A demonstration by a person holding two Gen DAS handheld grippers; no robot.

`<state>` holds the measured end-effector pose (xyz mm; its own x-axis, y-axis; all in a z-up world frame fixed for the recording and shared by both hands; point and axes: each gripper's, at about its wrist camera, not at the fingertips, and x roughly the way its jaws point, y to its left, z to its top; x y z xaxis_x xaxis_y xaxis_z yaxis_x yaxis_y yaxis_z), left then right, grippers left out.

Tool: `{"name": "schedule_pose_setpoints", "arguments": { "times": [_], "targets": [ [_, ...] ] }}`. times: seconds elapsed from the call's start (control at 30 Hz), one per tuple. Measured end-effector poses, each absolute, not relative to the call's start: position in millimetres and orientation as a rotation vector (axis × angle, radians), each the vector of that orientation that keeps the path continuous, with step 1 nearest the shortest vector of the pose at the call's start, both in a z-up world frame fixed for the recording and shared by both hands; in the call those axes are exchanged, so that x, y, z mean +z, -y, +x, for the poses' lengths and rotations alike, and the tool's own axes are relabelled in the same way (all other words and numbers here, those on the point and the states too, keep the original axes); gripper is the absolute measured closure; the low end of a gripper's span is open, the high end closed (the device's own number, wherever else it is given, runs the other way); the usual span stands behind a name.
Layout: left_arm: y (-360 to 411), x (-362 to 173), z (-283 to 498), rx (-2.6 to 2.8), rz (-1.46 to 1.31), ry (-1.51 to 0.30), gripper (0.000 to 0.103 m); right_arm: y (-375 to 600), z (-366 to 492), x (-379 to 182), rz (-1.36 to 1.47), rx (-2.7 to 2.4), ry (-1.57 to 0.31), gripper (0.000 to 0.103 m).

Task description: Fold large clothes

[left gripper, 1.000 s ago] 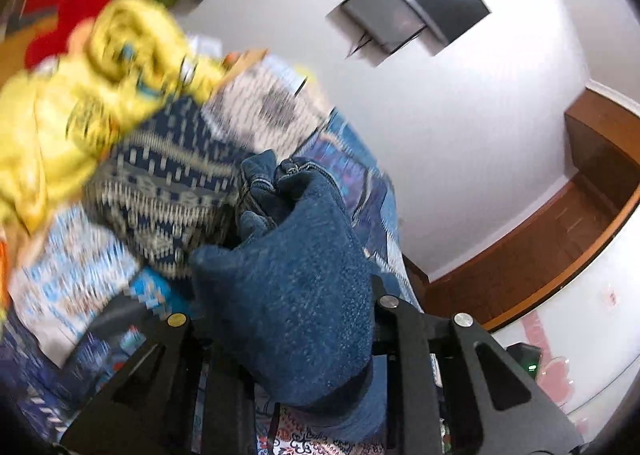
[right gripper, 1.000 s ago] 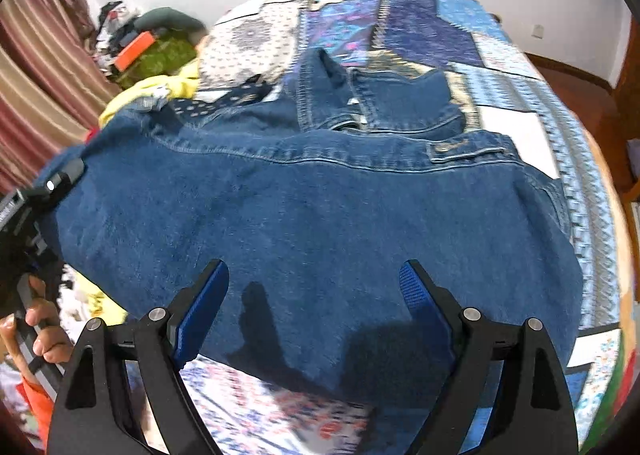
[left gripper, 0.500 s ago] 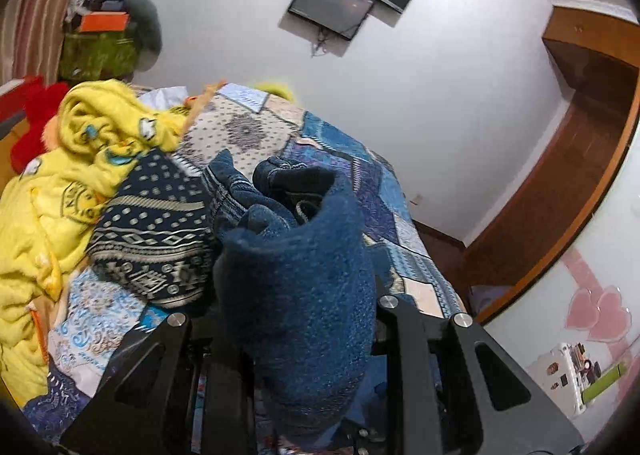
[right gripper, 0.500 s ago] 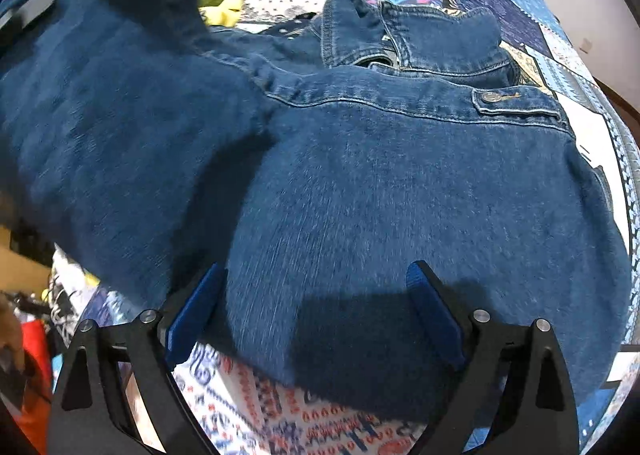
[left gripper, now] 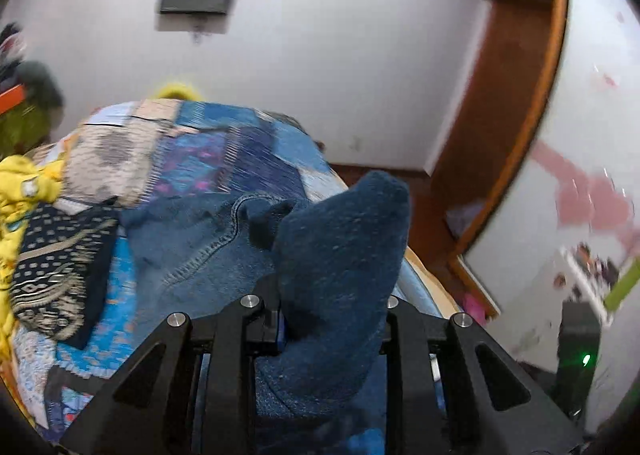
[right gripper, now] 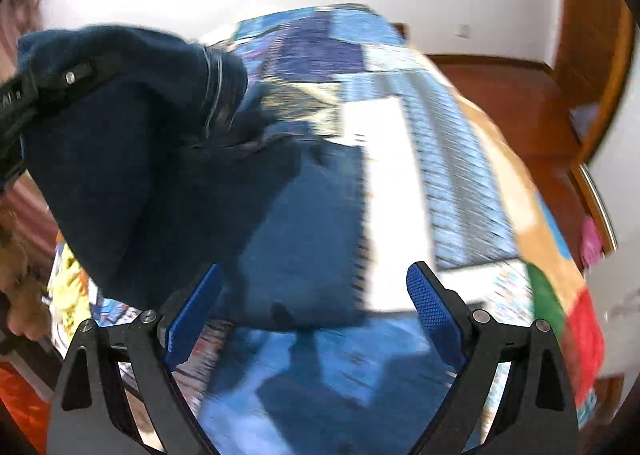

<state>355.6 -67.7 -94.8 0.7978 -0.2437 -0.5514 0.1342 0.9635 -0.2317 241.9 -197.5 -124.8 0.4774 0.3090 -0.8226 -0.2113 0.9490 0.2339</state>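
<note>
Two grippers are in play, and only one of them has cloth. My left gripper (left gripper: pixel 332 319) is clamped on a thick bunch of the denim jacket (left gripper: pixel 208 239), a fold of which stands up between its fingers and hides the pads. The rest of the jacket lies on the patchwork bedspread (left gripper: pixel 192 143), beside the dark patterned cloth (left gripper: pixel 52 275) and the yellow garment (left gripper: pixel 20 183).

My right gripper (right gripper: pixel 316 311) stands wide, blue pads (right gripper: pixel 434 307) bare, nothing between them. Under it I see a flat stretch of denim on the bed; the lifted part hangs at upper left of that view, gripped by the left tool (right gripper: pixel 48 91).

What has just changed: a second ago the jacket spread broad across the right wrist view, collar and chest pocket plain to read. Now the held side is raised and carried over the flat part, so that most of the bedspread to the right is bare. In the left wrist view the room has swung: the heap of yellow filled the left then, and now it sits at the edge, with the wooden door frame (left gripper: pixel 516 103) in sight. Both views are blurred by motion.

I judge this to be the first fold in progress, one side swung across the body of the jacket. The held edge is not yet laid down, so the fold is unfinished.
</note>
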Motion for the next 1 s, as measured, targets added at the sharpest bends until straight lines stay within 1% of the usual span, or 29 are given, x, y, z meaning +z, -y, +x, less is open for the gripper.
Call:
{"name": "schedule_pose_setpoints", "arguments": {
  "times": [0.17,0.27,0.37,0.4,0.47,0.5,0.53,0.57,0.77,0.8,0.93,1.0],
  "targets": [
    [129,-130,358,-0.277,-0.018,-0.732,0.080,242,235,-137,0.148,0.230,-1.064,0.011],
    [147,-156,357,-0.320,0.076,-0.829,0.080,258,232,-143,0.157,0.186,-1.078,0.011],
    [152,-175,355,-0.346,0.117,-0.908,0.075,272,222,-144,0.140,0.143,-1.073,0.011],
    [152,-179,354,-0.349,0.127,-0.930,0.073,278,221,-143,0.138,0.139,-1.066,0.011],
    [155,-179,349,-0.353,0.142,-0.931,0.064,282,217,-138,0.140,0.133,-1.045,0.011],
    [155,-176,346,-0.355,0.143,-0.935,0.051,284,217,-138,0.151,0.130,-1.036,0.011],
    [154,-174,345,-0.356,0.137,-0.943,0.037,286,218,-137,0.159,0.122,-1.028,0.011],
    [153,-172,342,-0.362,0.123,-0.952,0.034,288,218,-136,0.165,0.115,-1.020,0.011],
    [131,-147,318,-0.427,0.075,-0.908,0.032,285,214,-128,0.186,0.169,-1.024,0.011],
    [120,-140,315,-0.417,0.059,-0.896,0.030,283,214,-126,0.191,0.181,-1.020,0.011],
    [72,-118,308,-0.305,0.007,-0.843,0.013,267,220,-111,0.210,0.255,-0.990,0.011],
    [47,-111,305,-0.227,0.001,-0.817,0.011,256,225,-104,0.216,0.295,-0.974,0.011]
  ]
}}
